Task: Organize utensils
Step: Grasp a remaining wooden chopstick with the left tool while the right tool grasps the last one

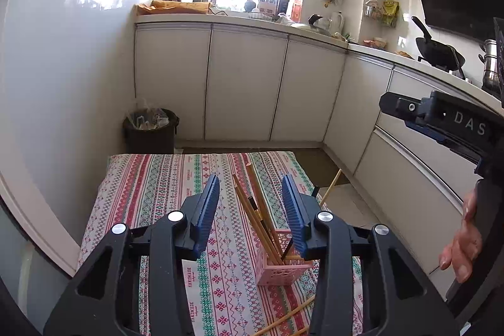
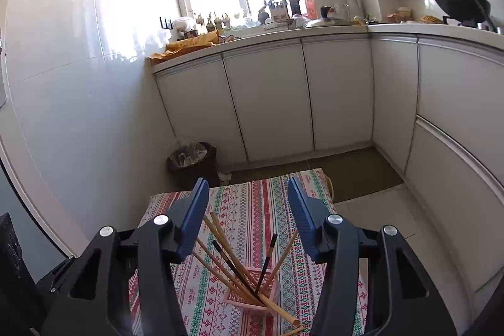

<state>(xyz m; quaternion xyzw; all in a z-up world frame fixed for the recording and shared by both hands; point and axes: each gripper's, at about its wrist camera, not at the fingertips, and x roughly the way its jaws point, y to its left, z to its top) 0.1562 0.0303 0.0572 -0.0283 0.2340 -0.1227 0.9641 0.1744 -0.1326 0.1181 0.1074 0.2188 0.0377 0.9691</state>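
Both tongs, the left gripper (image 1: 250, 189) and right gripper (image 2: 249, 194), stand spread, pinching nothing. Loose chopsticks (image 1: 285, 318) lie beside the pink holder (image 1: 277, 268); pinch one mid-length, then lower it upright.

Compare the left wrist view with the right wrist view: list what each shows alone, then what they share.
Only the left wrist view shows the right gripper from outside, entering at the right edge, with the hand that holds it, and a metal pot by the stove.

Only the right wrist view shows a chopstick sticking out past the holder's near wall onto the cloth.

Both show the pink holder with wooden and dark chopsticks standing in it, the striped tablecloth, the bin, the cabinets, the window and the black pan. Each view's own jaws stand open, gripping nothing.
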